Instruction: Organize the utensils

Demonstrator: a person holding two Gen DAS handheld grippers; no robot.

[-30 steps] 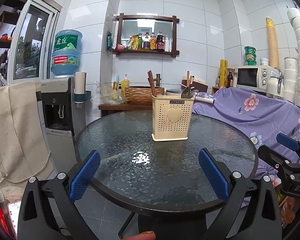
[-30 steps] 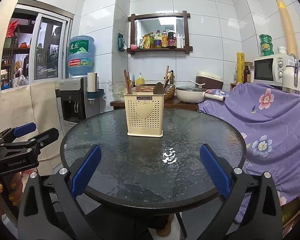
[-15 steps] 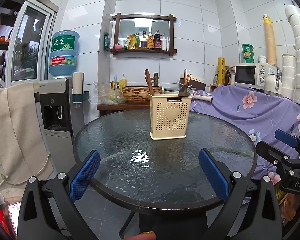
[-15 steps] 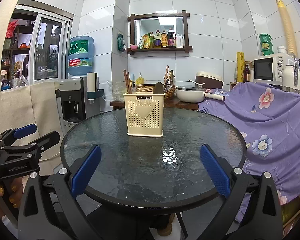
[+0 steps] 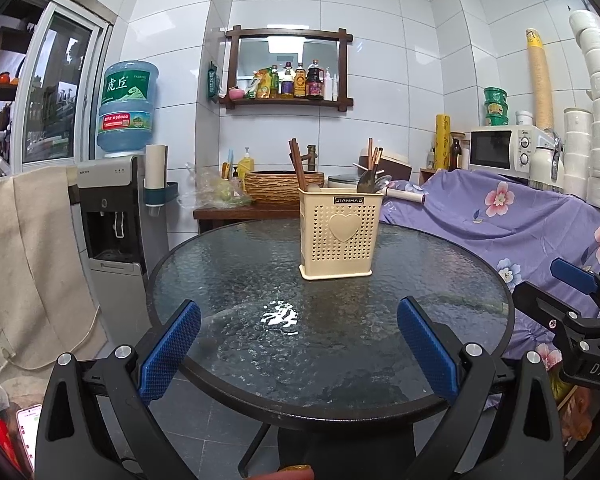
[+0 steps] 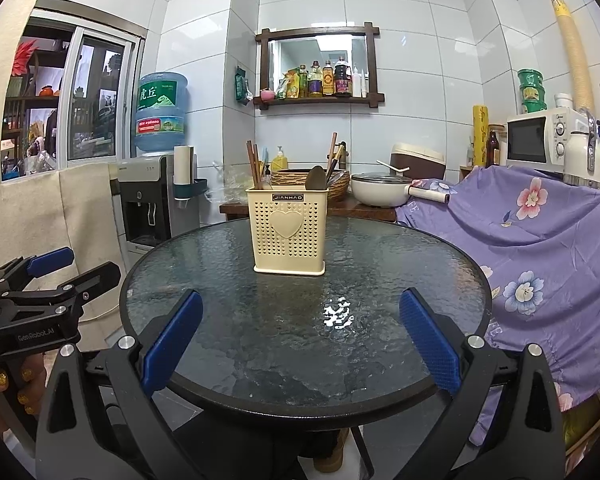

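We see a cream perforated utensil holder (image 5: 337, 237) standing upright near the centre of both frames, on the far half of a round glass table (image 5: 328, 360). Wooden chopsticks (image 5: 299, 168) rise from its left part, and more chopsticks with a spoon (image 5: 367, 181) stand in its right part; we cannot tell how the inside is divided. In the left wrist view, the left gripper (image 5: 299, 346) fills the bottom of the frame, its blue-padded fingers (image 5: 168, 350) spread wide apart over the near edge of the table with nothing between them. In the right wrist view, the right gripper (image 6: 300, 340) sits the same way at the bottom of the frame, fingers (image 6: 430, 338) spread wide and empty, well short of the holder. Each gripper also shows at the other view's edge: the right one at lower right of the left view, the left one at lower left of the right view, gripped there by a hand with gold-painted nails (image 6: 4, 384). At upper left stands a water dispenser (image 5: 114, 216), at the right a purple floral cloth (image 5: 500, 220) with a microwave (image 5: 504, 150) behind it, and a shelf of bottles (image 5: 288, 84) hangs at the upper centre.
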